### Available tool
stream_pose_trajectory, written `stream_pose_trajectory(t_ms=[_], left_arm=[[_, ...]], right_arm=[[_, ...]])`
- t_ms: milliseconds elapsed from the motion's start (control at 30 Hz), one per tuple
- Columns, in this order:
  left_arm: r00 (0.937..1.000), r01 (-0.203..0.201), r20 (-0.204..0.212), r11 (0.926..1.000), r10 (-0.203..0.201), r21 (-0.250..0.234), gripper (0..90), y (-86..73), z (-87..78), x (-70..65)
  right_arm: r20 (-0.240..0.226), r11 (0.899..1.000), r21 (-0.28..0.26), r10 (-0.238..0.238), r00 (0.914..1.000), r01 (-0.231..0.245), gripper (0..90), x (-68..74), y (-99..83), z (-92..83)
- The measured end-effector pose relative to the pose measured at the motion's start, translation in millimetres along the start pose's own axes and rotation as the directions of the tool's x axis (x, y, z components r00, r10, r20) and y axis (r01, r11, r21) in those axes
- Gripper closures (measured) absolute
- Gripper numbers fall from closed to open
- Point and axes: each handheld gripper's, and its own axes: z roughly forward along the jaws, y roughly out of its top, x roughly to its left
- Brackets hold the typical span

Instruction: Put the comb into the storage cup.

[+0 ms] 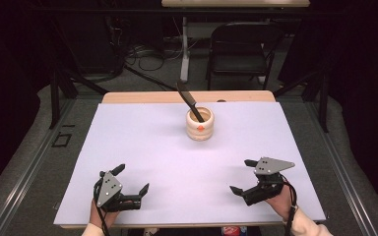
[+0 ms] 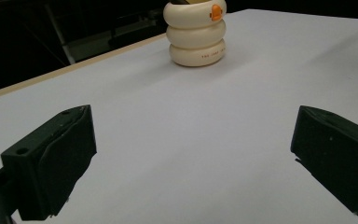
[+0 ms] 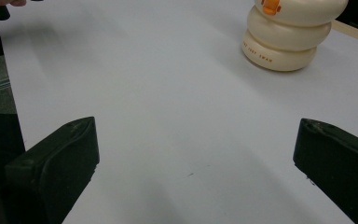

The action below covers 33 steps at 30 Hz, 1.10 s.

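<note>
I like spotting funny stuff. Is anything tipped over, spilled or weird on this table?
Nothing is spilled or broken. The cream ringed holder with an orange mark stands upright on the white table sheet. The black utensil in it leans far left, which looks a bit askew. Both grippers rest open near the front edge.

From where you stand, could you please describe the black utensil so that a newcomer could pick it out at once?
Start at the white sheet covering the table and look toward its far middle, where a cream holder shaped like three stacked rings, with a small orange mark, stands alone. The black utensil rises from its mouth, leaning up and to the left. It is the one dark, slanted thing on the sheet, far from both tongs.
</note>
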Motion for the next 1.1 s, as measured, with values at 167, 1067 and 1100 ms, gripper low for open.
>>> stream_pose_trajectory(t_ms=[167,1067,1100], left_arm=[[1.0000,-0.003,0.001,1.0000,0.003,0.002,0.2,0.0,0.3,-0.4],[1.0000,-0.002,-0.002,1.0000,0.002,0.009,0.2,-0.8,-0.9,-0.8],[1.0000,-0.001,-0.003,1.0000,0.001,0.010,0.2,-0.8,-0.9,-0.8]], right_arm=[[-0.004,1.000,0.002,0.005,1.0000,-0.005,0.0,3.1,-3.9,-1.5],[0.040,0.999,0.022,-0.031,0.9987,0.030,0.0,7.5,-24.3,-12.6],[0.038,0.999,0.021,-0.030,0.9988,0.029,0.0,7.6,-25.0,-13.0]])
